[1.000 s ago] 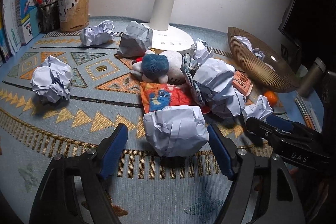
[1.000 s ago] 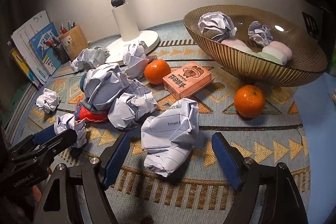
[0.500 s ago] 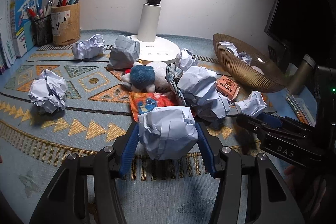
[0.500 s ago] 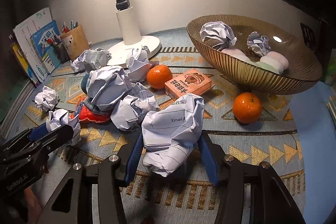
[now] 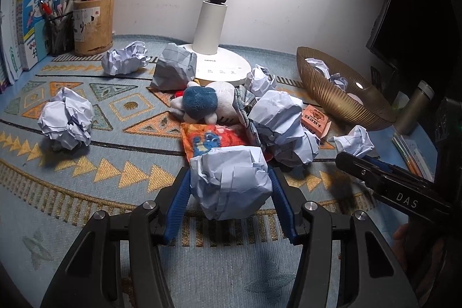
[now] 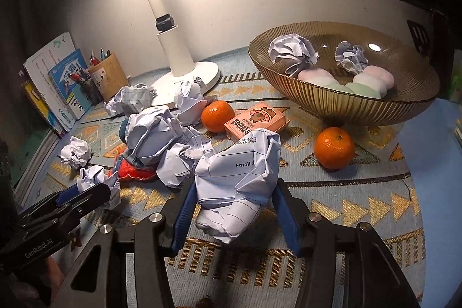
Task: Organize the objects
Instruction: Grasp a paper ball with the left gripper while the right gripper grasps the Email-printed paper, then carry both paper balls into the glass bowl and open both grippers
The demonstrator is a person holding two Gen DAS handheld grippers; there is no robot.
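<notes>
My left gripper (image 5: 229,186) is shut on a crumpled paper ball (image 5: 231,181), its blue pads pressing both sides just above the patterned mat. My right gripper (image 6: 235,201) is shut on a larger printed paper wad (image 6: 236,178) in the same way. In the left wrist view the right gripper (image 5: 372,163) shows at the right edge with its wad (image 5: 353,140). In the right wrist view the left gripper (image 6: 86,197) shows at the lower left with its ball (image 6: 95,179). Several more paper balls lie around a plush toy (image 5: 202,103). A gold ribbed bowl (image 6: 361,106) holds two paper balls.
A white lamp base (image 5: 222,65) stands at the back centre. Pen holders (image 5: 92,25) and books (image 5: 31,19) sit at the back left. Two oranges (image 6: 333,147) (image 6: 216,116) and a pink box (image 6: 255,120) lie near the bowl. A metal bottle (image 5: 413,108) stands right of it.
Both grippers went from wide open around their paper wads to shut on them. Both wads now sit a little higher against the mat.
</notes>
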